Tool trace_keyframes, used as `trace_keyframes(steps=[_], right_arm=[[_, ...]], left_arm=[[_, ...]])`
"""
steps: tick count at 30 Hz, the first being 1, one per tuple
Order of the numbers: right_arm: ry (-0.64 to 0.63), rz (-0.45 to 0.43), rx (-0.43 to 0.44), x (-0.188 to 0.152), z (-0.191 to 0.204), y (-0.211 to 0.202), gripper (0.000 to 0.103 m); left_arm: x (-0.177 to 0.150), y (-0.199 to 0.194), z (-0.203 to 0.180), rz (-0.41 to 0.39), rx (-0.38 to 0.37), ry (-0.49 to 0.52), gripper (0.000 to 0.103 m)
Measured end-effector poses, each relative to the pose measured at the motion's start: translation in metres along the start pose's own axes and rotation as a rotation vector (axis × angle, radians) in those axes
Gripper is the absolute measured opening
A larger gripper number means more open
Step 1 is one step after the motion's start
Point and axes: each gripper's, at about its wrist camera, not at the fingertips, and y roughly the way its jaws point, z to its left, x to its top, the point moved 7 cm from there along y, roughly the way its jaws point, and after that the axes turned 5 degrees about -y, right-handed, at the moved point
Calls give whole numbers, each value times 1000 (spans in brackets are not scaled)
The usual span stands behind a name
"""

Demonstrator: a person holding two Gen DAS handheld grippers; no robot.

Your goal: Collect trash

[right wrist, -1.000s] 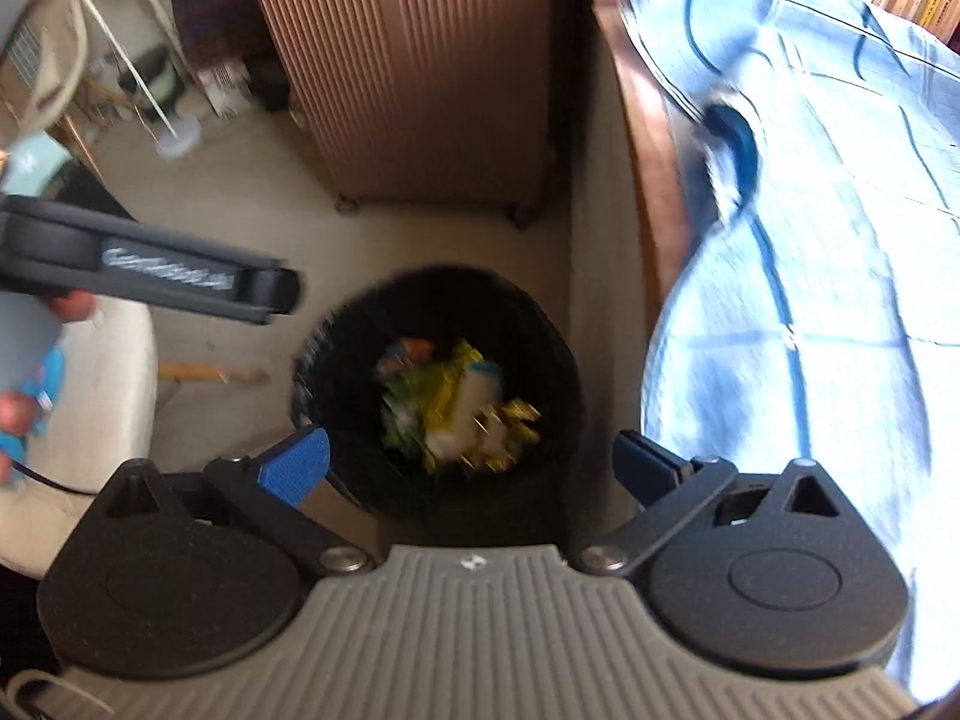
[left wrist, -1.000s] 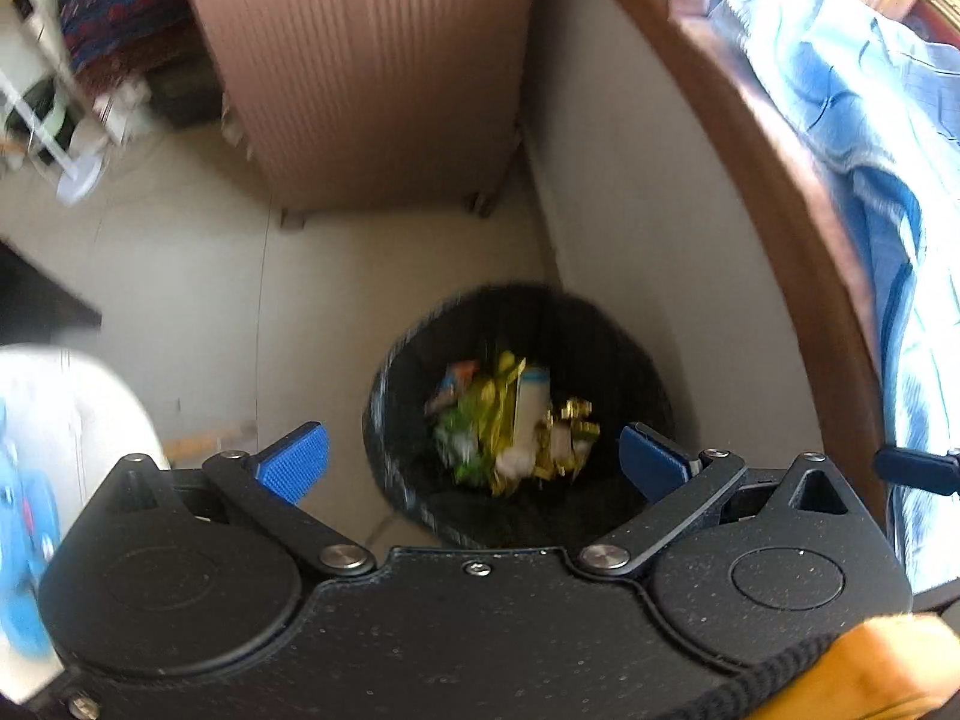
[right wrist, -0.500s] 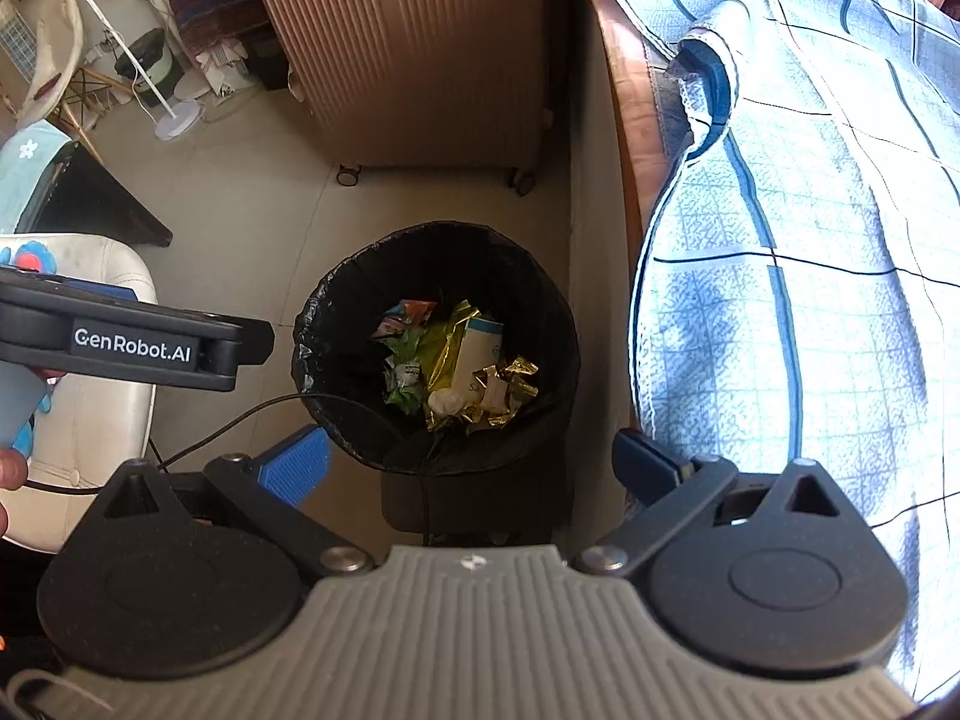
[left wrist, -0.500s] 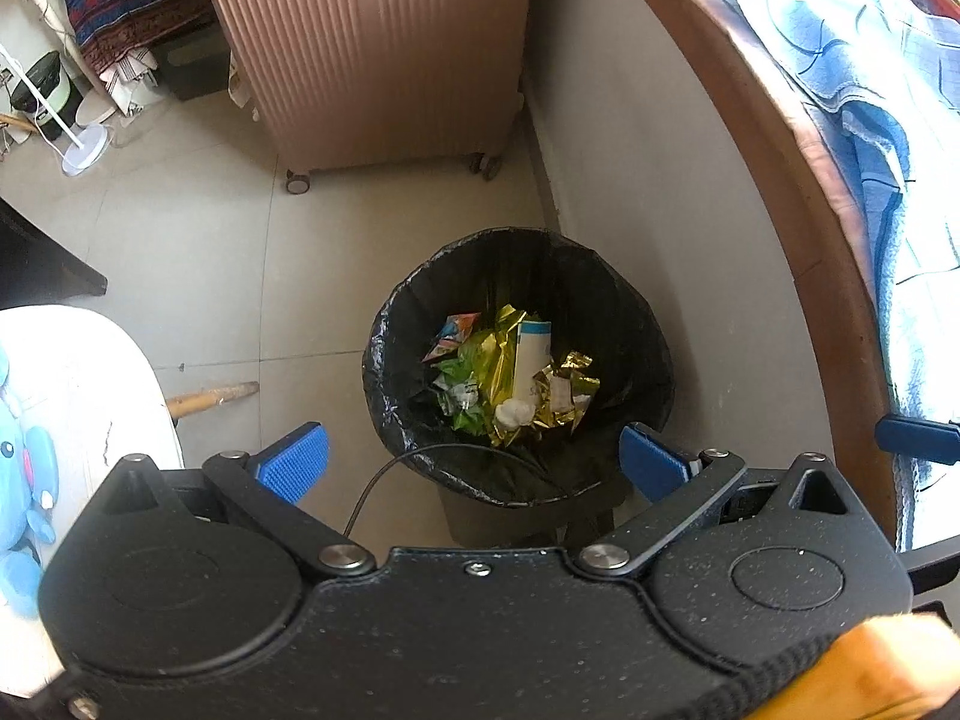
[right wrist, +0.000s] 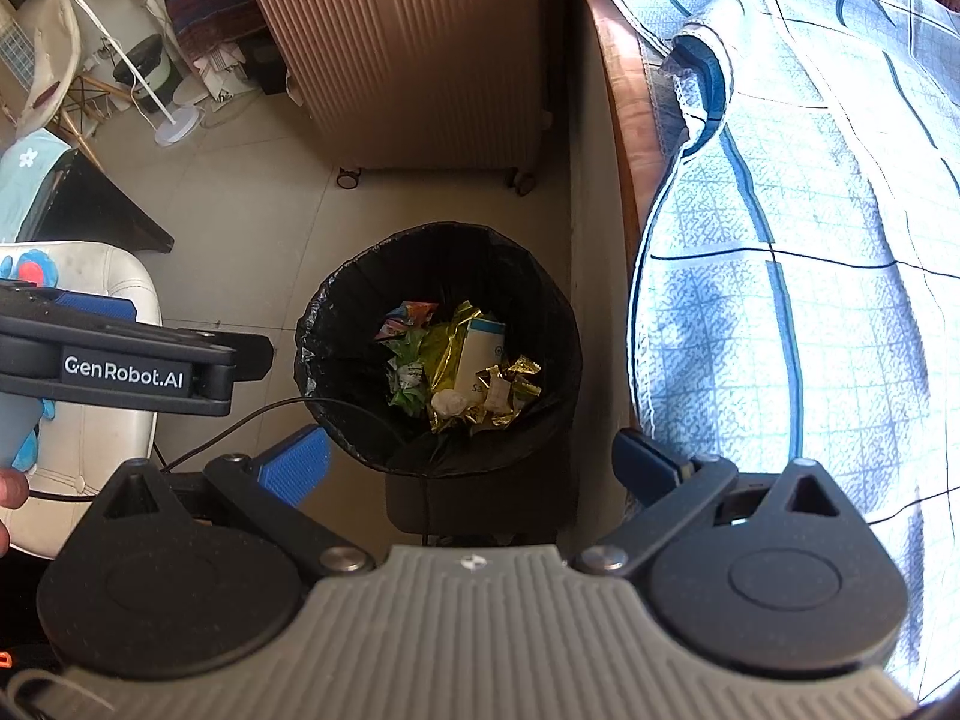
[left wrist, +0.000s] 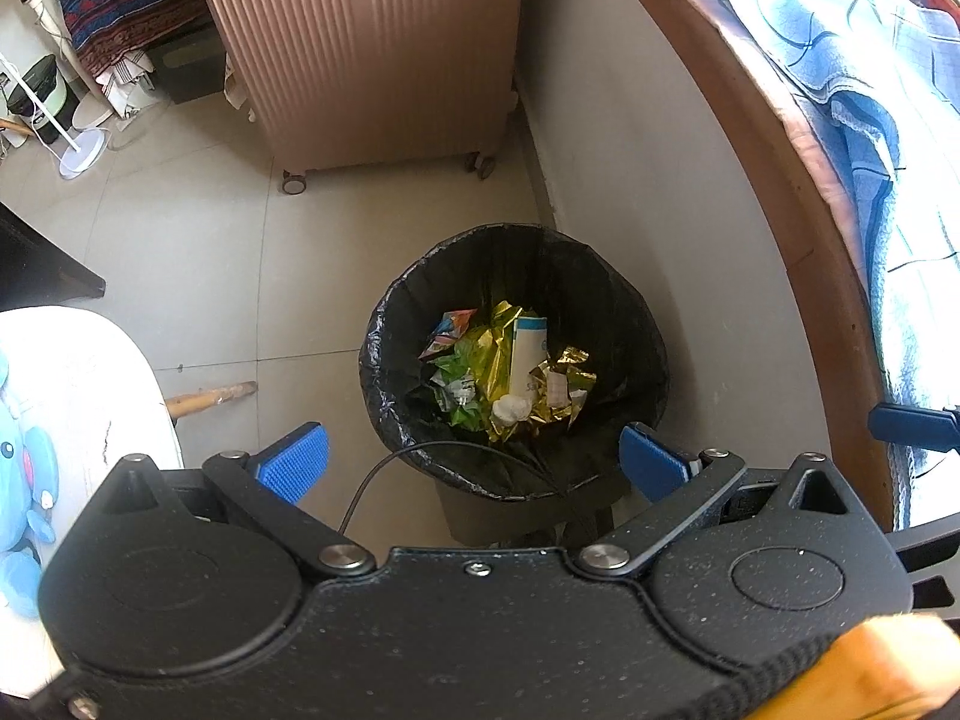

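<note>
**Both claws hanging empty over the bin**

The left claw and the right claw are both hovering above the trash bin, each with its blue pads spread wide apart and nothing between them. The bin, lined with a black bag, is standing on the tiled floor in the corner between the side of the bed and a ribbed suitcase on wheels. The trash is lying at the bottom of the bin: gold foil wrappers, green wrappers, a white carton, a colourful packet and a crumpled white ball. A thin black cable is crossing the near rim.

Judging by this, the drop step looks finished or nearly so, and the claws are free for the next pickup. No loose trash is showing on the floor or on the blue checked bedcover in these views, so the next move is calling for turning away from the bin to search, or, if collecting is done, for closing on the bag's rim to lift it out; which one applies cannot be told from here
</note>
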Motion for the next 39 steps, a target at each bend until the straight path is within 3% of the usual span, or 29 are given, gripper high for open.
trace_keyframes(steps=[39], right_arm=[[47,-18,65,1,-7,-4,103]], left_arm=[[5,-7,-16,-13,-21,16,103]])
